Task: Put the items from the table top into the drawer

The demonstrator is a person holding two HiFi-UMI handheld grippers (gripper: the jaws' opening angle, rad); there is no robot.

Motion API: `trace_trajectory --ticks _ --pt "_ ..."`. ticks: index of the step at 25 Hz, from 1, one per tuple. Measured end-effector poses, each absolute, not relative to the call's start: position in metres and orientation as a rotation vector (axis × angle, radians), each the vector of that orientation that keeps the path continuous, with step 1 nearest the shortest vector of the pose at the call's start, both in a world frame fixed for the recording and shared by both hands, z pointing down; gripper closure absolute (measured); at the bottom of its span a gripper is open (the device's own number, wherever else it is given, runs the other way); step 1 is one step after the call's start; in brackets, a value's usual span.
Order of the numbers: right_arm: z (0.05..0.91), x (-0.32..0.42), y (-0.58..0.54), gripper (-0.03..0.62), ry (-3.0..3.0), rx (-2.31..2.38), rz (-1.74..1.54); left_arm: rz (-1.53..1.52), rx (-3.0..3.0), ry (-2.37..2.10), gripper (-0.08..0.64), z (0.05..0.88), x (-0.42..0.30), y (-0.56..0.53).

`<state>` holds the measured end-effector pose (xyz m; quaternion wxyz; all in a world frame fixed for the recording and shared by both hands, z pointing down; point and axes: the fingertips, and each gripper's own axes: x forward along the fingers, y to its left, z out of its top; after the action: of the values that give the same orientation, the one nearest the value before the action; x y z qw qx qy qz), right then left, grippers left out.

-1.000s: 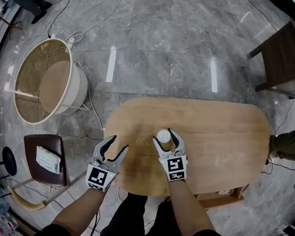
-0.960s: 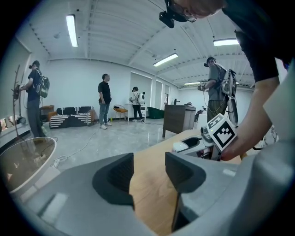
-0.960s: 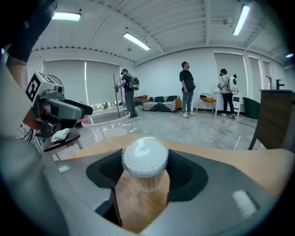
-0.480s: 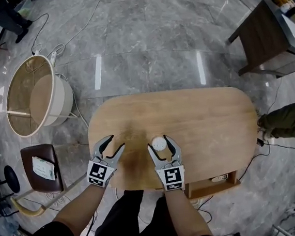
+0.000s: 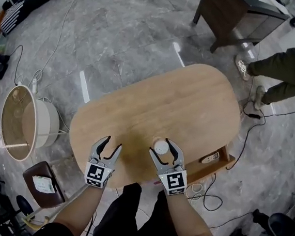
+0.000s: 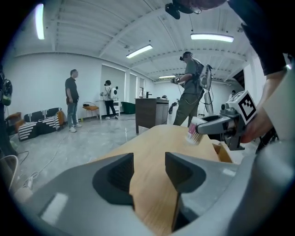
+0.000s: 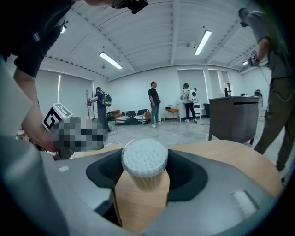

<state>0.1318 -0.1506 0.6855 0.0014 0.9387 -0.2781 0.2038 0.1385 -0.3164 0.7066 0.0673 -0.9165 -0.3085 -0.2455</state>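
A round clear tub of cotton swabs [image 5: 160, 144] sits between the jaws of my right gripper [image 5: 161, 146], which is shut on it. In the left gripper view the tub [image 6: 193, 134] hangs a little above the wooden table [image 5: 153, 110]. Seen along the right jaws, the tub [image 7: 144, 161] shows its white swab tips, gripped on both sides. My left gripper [image 5: 112, 143] is over the table's near edge, open with nothing in it [image 6: 150, 168]. An open drawer [image 5: 213, 160] sticks out under the table's edge to the right of my right gripper.
A round drum-shaped basket [image 5: 25, 124] and a brown stool with a packet on it [image 5: 42, 182] stand on the floor at the left. Cables trail by the drawer [image 5: 207, 196]. A person's legs [image 5: 282, 71] and a dark cabinet [image 5: 235, 14] are beyond the table's far end.
The view has swung round and the table now lies slanted. Both grippers have swept across the near edge toward the drawer end. The swab tub stays in the right gripper.
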Motion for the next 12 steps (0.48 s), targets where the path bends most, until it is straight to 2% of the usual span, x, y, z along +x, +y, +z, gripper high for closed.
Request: trace_trajectory --ticks 12 --pt "0.695 0.027 -0.001 0.291 -0.546 3.053 0.692 -0.731 -2.588 -1.245 0.340 0.704 0.109 -0.159"
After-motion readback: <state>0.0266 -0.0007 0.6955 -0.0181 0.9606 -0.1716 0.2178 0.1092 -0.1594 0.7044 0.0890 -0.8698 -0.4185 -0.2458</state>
